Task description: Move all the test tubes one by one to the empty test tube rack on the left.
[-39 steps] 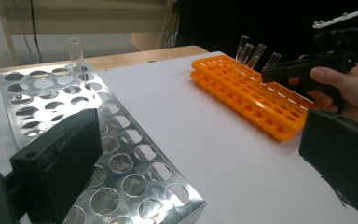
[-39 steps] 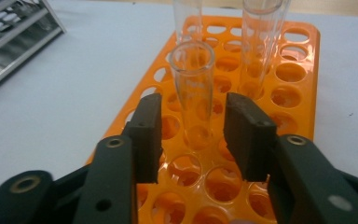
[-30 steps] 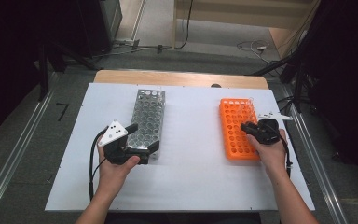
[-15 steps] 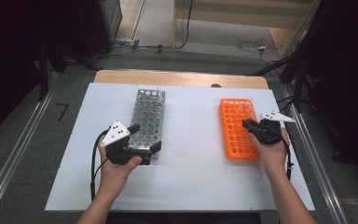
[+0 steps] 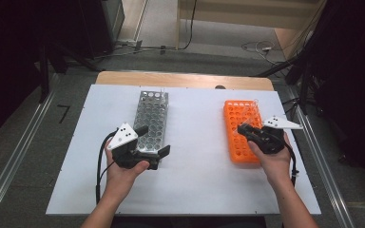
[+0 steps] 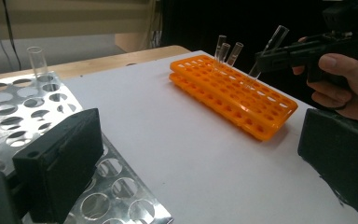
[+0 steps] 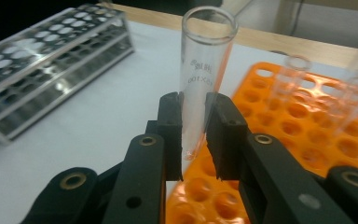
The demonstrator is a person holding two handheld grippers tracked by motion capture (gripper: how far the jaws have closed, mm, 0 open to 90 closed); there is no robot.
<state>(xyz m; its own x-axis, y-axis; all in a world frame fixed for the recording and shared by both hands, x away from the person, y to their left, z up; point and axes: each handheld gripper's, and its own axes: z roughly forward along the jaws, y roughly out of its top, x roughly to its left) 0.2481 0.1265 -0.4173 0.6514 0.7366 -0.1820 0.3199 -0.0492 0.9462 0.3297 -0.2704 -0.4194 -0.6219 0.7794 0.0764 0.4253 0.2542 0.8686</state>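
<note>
Right tongs (image 7: 193, 140) clamping tube (image 7: 204, 70), tip hidden

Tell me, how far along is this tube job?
One tube already stands in the metal rack. The right tongs grip a second tube above the orange rack. Three tubes wait there, probably to follow. The left tongs steady the metal rack.

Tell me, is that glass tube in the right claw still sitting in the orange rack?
No, the right claw holds the tube lifted above the orange rack.
</note>
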